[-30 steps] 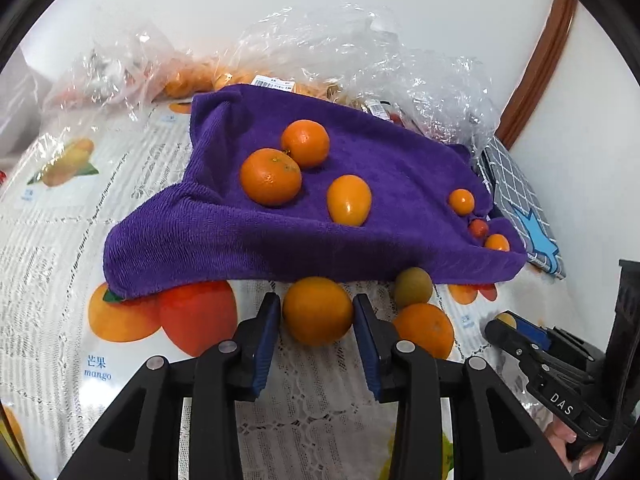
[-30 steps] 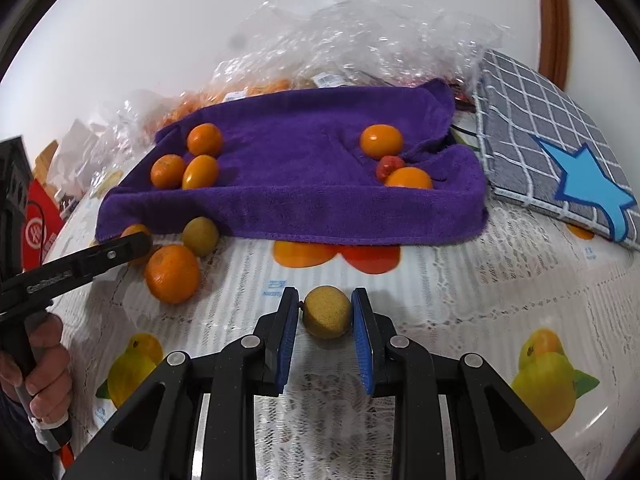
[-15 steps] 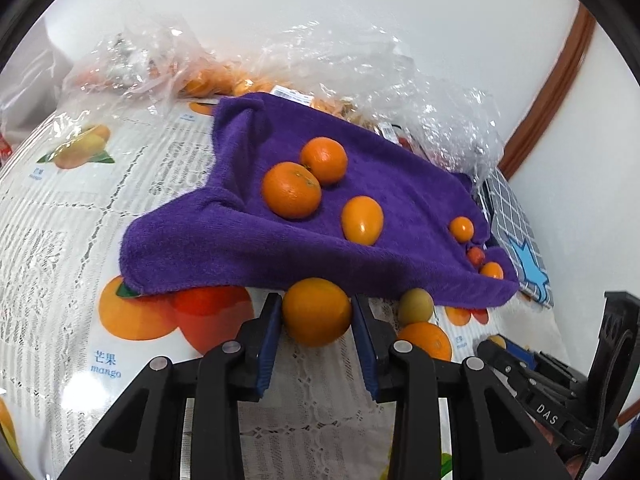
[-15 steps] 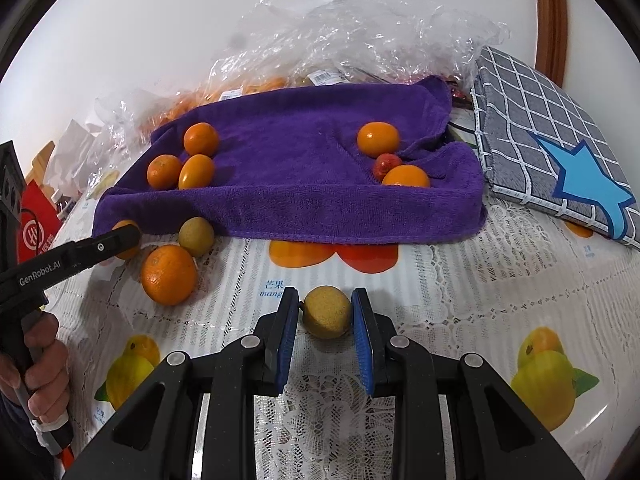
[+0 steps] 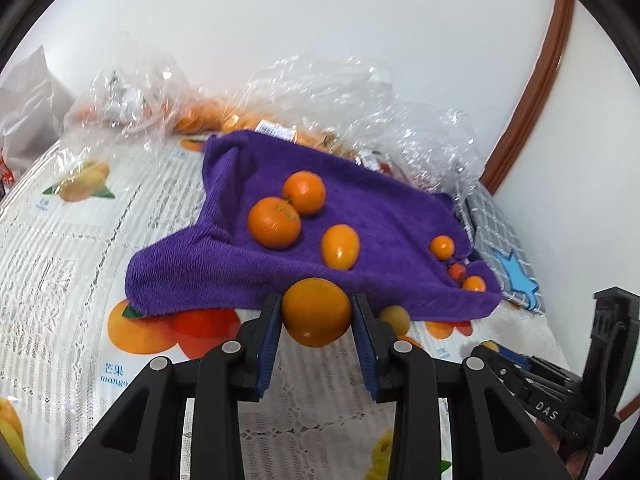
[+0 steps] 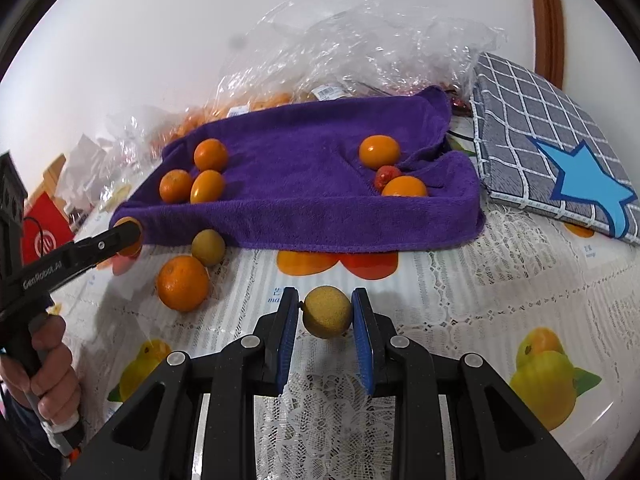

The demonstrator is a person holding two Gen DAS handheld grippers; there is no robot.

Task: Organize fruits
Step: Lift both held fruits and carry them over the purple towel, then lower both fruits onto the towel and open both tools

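Purple towel (image 5: 360, 240) lies straight ahead of both tools, spread over a fruit-print, lace-patterned tablecloth (image 6: 500, 280). Left gripper (image 5: 316, 314) is pinching a large orange (image 5: 316, 311) between its blue pads, with the fruit just short of the towel's near hem. Beyond it on the towel sit two oranges (image 5: 288, 210) touching each other, an oval orange fruit (image 5: 340, 247) beside them, and three small fruits (image 5: 456, 264) (two orange, one red) off to the right near the far corner.

Right gripper (image 6: 326, 318) is clamped on a yellow-green fruit (image 6: 327, 312), held above the tablecloth and well short of the towel. Ahead and to its left, on the cloth, lie a loose orange (image 6: 183, 283) and a greenish fruit (image 6: 208, 247), the latter against the towel's edge; both sit between this tool and the left tool.

Surroundings: crumpled clear plastic bags (image 6: 360, 40) holding more fruit are heaped behind the towel against the wall. A grey checked pad with a blue star (image 6: 560, 160) lies ahead and to the right of the right gripper, beside the towel's right edge. A red box (image 6: 44, 232) stands far left.
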